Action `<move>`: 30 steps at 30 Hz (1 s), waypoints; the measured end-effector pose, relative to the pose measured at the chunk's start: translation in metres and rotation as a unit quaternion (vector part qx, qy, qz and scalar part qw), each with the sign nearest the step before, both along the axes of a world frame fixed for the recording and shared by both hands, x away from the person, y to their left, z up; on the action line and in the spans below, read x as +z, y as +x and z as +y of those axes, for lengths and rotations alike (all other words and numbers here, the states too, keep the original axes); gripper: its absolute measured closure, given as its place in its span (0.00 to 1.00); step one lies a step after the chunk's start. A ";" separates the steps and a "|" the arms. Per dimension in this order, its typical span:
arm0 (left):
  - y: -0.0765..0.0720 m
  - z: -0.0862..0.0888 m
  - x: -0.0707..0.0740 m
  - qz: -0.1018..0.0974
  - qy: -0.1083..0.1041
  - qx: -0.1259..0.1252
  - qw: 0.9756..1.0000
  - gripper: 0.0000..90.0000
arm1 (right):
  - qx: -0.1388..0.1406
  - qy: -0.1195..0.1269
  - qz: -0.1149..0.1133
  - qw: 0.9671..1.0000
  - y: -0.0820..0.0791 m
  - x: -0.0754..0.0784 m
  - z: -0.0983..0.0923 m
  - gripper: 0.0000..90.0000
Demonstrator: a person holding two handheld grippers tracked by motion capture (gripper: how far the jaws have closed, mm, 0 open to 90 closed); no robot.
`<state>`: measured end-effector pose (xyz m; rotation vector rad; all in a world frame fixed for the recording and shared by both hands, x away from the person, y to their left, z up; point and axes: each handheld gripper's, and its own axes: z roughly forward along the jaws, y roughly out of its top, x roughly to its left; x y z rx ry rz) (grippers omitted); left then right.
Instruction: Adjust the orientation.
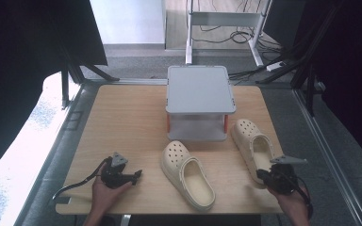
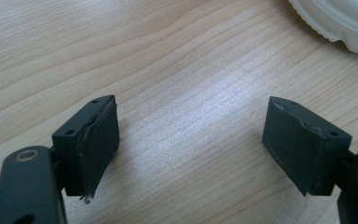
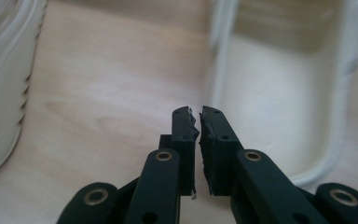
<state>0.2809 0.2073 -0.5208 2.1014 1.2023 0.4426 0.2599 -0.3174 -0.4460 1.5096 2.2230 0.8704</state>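
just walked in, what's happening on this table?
A person holds a gripper in each hand over a wooden table with two cream clogs in front of a small grey shelf. The right gripper sits at the heel of the right clog, fingers nearly shut on nothing. The left gripper rests open beside the middle clog.

Two cream clogs with perforated toes lie upright on their soles, openings up, toes toward the grey shelf stand (image 1: pixel 199 101). The right clog (image 1: pixel 253 147) lies just beside the stand's front right corner; the left clog (image 1: pixel 187 173) lies near its front, heel angled away.
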 end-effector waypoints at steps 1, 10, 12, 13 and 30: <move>0.000 0.000 0.000 0.000 0.000 0.000 1.000 0.21 | -0.010 -0.002 -0.004 1.000 0.007 0.008 -0.008 0.90; 0.000 0.000 0.000 0.000 0.000 0.000 1.000 0.21 | -0.044 -0.002 0.005 0.999 0.049 0.013 -0.044 0.83; 0.000 0.000 0.000 0.000 0.000 0.000 1.000 0.21 | -0.049 -0.007 0.009 0.999 0.058 0.011 -0.047 0.81; 0.000 0.000 0.000 0.000 -0.001 0.000 1.000 0.21 | -0.052 -0.007 0.011 0.999 0.066 0.009 -0.049 0.79; 0.001 0.000 0.000 0.000 0.000 -0.001 1.000 0.21 | -0.038 -0.020 0.054 0.998 0.118 0.003 -0.047 0.74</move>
